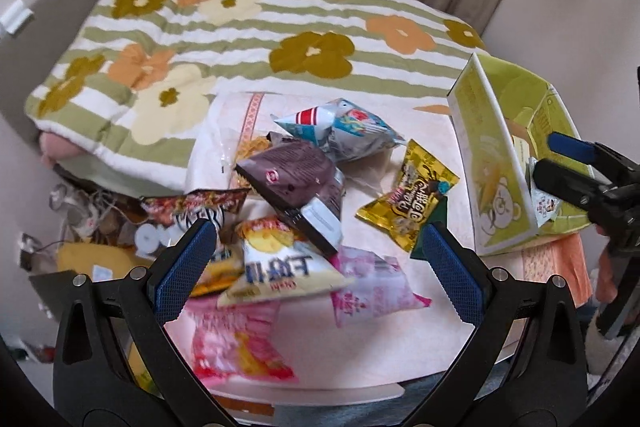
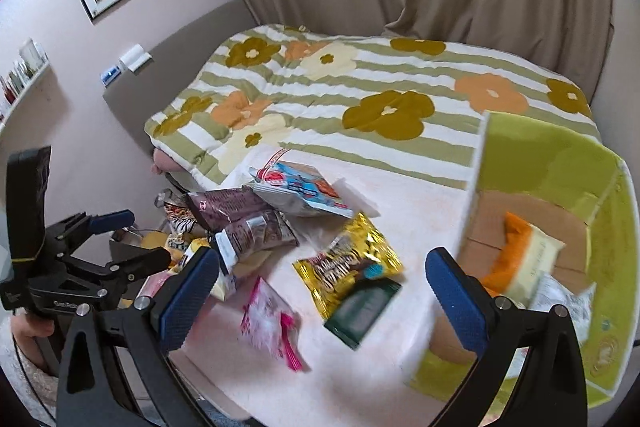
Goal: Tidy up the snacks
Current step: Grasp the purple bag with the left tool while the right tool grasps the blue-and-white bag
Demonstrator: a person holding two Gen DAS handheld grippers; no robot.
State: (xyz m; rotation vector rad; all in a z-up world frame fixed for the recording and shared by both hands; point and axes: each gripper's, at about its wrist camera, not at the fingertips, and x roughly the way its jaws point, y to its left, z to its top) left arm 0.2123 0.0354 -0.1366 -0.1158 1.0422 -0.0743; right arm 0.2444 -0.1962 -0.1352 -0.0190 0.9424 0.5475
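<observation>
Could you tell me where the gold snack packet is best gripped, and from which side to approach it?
I would take the gold snack packet by its crimped upper end, the one farthest from the dark green packet that its lower end overlaps. It lies flat on the table, apart from the pile, so coming from above with the open right hand-held gripper across that thin sealed edge looks easiest.

A pale pink cloth-covered surface [image 2: 400, 227] beside a flower-patterned quilt [image 2: 360, 87] carries a heap of snack packets [image 1: 296, 183] ahead of the left gripper, a gold packet [image 2: 348, 259] between both grippers, and a green box [image 2: 560, 227] at the right gripper's side.
</observation>
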